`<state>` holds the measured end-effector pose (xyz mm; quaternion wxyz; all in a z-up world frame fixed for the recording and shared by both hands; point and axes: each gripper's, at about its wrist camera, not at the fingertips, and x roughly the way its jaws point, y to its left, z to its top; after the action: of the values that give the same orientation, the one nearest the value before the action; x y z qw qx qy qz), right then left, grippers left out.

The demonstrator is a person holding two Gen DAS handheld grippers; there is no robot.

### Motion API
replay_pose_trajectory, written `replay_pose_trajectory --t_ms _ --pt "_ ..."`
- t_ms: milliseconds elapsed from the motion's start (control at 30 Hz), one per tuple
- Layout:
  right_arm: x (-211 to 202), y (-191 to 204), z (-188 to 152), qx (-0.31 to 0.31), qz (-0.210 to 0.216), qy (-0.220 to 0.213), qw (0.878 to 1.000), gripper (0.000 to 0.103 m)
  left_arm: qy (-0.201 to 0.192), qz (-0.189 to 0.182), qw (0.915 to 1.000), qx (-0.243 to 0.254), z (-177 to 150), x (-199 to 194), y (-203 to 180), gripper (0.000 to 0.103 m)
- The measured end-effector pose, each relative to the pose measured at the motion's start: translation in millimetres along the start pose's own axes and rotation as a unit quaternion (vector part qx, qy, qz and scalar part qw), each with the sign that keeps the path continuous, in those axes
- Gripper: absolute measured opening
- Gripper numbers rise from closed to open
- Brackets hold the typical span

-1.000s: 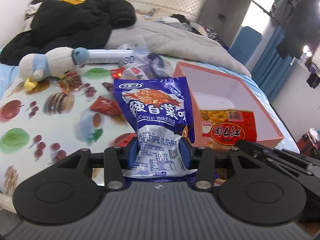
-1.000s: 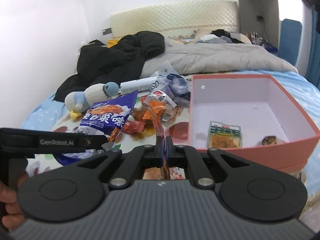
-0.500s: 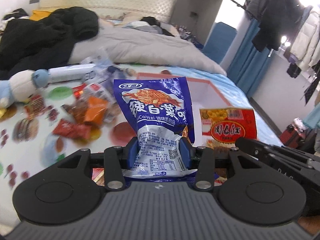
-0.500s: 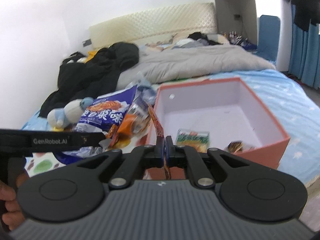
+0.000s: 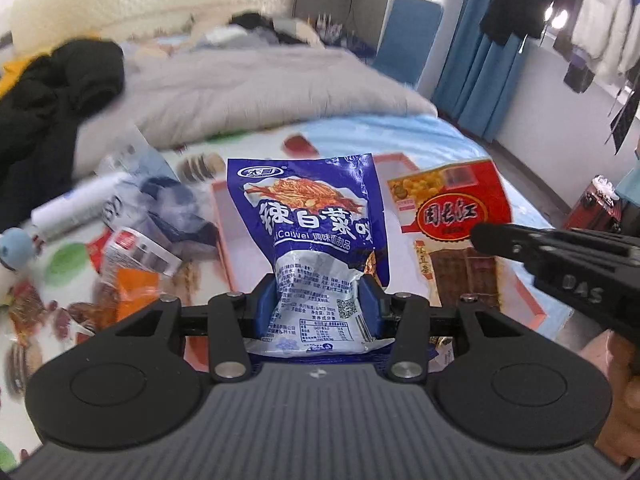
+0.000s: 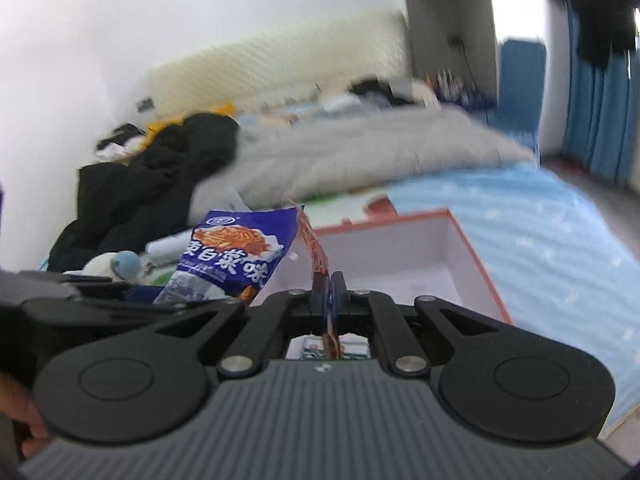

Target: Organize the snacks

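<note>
Compared with a second ago, both wrist views have swung from the loose snack pile toward the salmon-pink cardboard box on the bed: the box, once off to one side, now lies directly beyond both packets, and the white plush toy with a blue head has slid to the left view's edge.

The blue-and-white plastic snack bag with an orange noodle picture stands upright, long axis running away from the camera, printed top edge farthest out and over the box's white floor. The left hand-held gripper is partly open, its blue pads pressing the bag's crumpled lower end from both sides.

The flat red-and-yellow snack packet is also upright, to the right of the blue bag and above the box's right part; from the right wrist it shows edge-on, tilting left. The right hand-held gripper is closed almost fully, pinching that packet's lower edge.
</note>
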<state>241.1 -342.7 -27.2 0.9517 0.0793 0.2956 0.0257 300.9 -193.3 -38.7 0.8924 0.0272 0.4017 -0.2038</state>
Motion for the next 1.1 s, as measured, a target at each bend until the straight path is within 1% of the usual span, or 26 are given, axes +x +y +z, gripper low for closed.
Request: replay_pose_trajectory --t_ms 100,167,233,300,433,500,567,600,700,767,833,867,900,1033,1100 --pt "33 -16 5 0.003 -0.004 0.038 0.999 0.005 0.031 -0.006 0.9995 -0.009 12 28 -1 0.050" --pt "53 -25 5 0.015 -0.011 0.062 0.998 0.005 0.051 -0.004 0.9985 -0.016 12 44 0 0.050" --pt "70 -30 1 0.013 -0.018 0.086 0.996 0.005 0.074 -0.003 0.9972 -0.007 9 59 0 0.050" --pt "85 -36 -3 0.015 -0.023 0.109 0.994 0.005 0.101 -0.019 0.9947 -0.004 5 72 2 0.050" --pt "110 -44 -14 0.025 -0.025 0.152 0.988 0.004 0.115 -0.014 0.9932 -0.011 -5 81 5 0.050" --pt "115 -45 -18 0.019 -0.034 0.159 0.987 0.004 0.124 -0.022 0.9918 -0.018 -7 86 8 0.050" --pt "117 -43 -19 0.010 -0.039 0.163 0.986 0.005 0.124 -0.017 0.9921 -0.010 -10 85 7 0.052" --pt "117 -43 -19 0.010 -0.043 0.164 0.985 0.007 0.123 -0.011 0.9923 -0.004 -11 86 6 0.057" --pt "117 -46 -17 0.015 -0.043 0.163 0.986 0.008 0.121 -0.009 0.9927 -0.004 -12 89 9 0.080" --pt "116 -49 -17 0.023 -0.045 0.165 0.985 0.013 0.111 -0.012 0.9936 -0.010 -14 87 13 0.081" --pt "117 -53 -16 0.030 -0.047 0.163 0.985 0.048 0.100 -0.014 0.9947 -0.019 -17 79 16 0.081" --pt "115 -55 -17 0.031 -0.045 0.157 0.986 0.054 0.092 -0.014 0.9954 -0.023 -20 75 18 0.081" --pt "111 -55 -18 0.030 -0.042 0.151 0.987 0.055 0.087 -0.011 0.9958 -0.026 -24 72 20 0.081" --pt "97 -56 -26 0.034 -0.031 0.126 0.991 0.054 0.054 -0.006 0.9979 -0.037 -32 51 25 0.081" --pt "89 -51 -30 0.023 -0.031 0.113 0.993 0.054 0.035 -0.003 0.9987 -0.037 -35 40 27 0.081"
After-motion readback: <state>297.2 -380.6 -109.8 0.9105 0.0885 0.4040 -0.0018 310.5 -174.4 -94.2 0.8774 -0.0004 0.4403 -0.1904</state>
